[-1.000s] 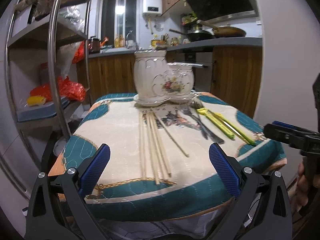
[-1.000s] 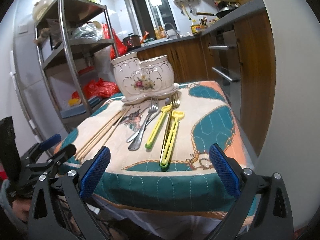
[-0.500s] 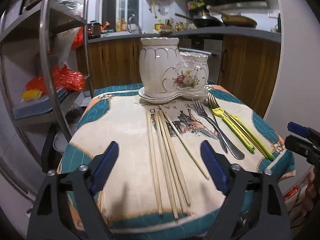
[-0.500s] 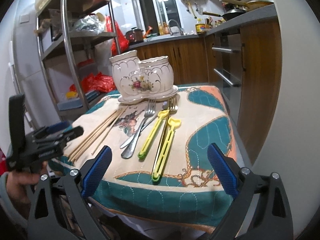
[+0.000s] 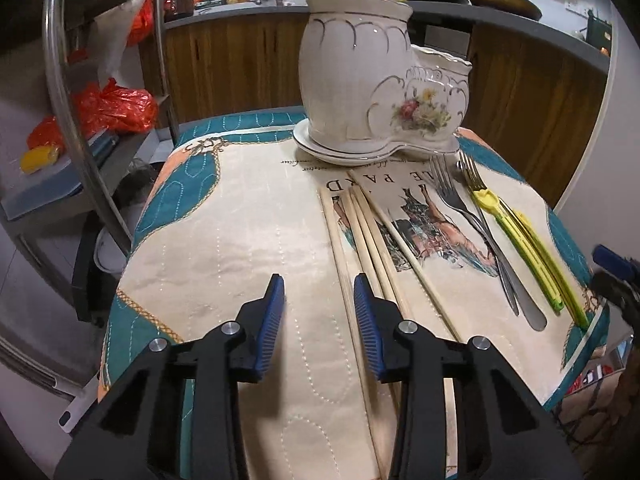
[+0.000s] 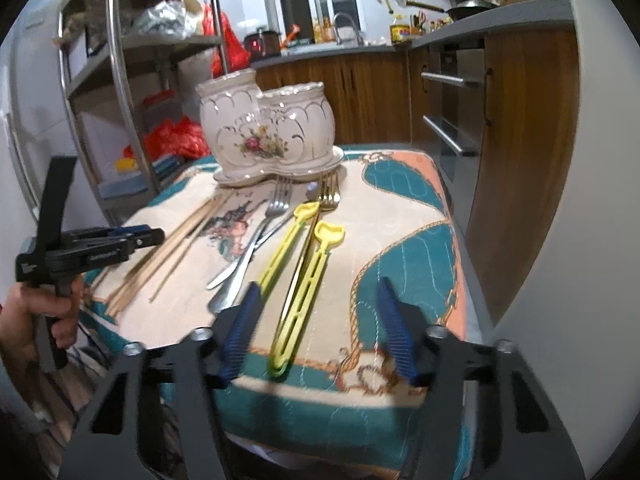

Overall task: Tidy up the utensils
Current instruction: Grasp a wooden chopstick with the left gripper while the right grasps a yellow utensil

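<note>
Nothing was sorted yet: my left gripper (image 5: 319, 306) was closing on air, the wooden chopsticks (image 5: 366, 232) just right of its fingers. My right gripper (image 6: 320, 324) was narrowing emptily around the yellow-handled utensils (image 6: 298, 280). Ahead stood the ceramic holder (image 5: 376, 80) on the quilted cloth (image 5: 240, 220), kitchen cabinets (image 6: 372, 100) behind.

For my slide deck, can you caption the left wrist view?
Left gripper, jaws closing and empty, nears chopsticks on the tablecloth before a ceramic holder.
</note>
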The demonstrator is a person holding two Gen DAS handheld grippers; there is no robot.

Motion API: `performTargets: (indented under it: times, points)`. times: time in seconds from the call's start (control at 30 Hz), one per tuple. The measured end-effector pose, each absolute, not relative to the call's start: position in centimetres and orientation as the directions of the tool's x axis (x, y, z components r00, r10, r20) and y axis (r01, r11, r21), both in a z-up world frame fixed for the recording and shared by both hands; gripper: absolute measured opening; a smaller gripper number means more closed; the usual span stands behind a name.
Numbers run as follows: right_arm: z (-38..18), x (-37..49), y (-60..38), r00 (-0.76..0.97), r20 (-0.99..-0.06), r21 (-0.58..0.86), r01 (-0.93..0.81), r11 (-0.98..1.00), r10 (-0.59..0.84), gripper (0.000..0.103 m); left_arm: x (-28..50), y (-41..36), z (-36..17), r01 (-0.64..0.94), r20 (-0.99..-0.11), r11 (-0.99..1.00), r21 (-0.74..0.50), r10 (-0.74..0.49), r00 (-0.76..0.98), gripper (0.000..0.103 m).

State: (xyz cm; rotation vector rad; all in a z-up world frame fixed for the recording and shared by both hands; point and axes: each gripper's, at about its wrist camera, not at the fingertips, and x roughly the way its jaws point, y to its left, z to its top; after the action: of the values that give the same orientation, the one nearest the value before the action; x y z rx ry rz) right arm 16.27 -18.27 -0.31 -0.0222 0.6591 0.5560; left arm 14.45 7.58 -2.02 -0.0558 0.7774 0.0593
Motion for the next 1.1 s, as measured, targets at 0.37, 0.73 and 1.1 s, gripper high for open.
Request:
performTargets:
  times: [0.37,0.73,1.1]
  points:
    - [-1.4,20.8,-16.3,0.524,-0.709,0.185,-0.508,0.841,0.472,0.032,14.0,8.0,-2.0,-0.078,-0.691,0.997,0.012,0.065,0.72,0.036]
    - [-0.6,23.5,-15.1,0.445,-0.821,0.072,-0.542,0.837,0.358,0.018,14.7,8.1,-1.7,-0.043,-0.729,0.998,0.037,0.057,0.682,0.036]
    - [0.0,26.8,-12.1,0.189,-0.966,0.001,-0.685,0.728,0.179,0.019,18.5,7.0,-0.8,0.222,-0.926,0.964,0.146,0.054,0.373,0.035]
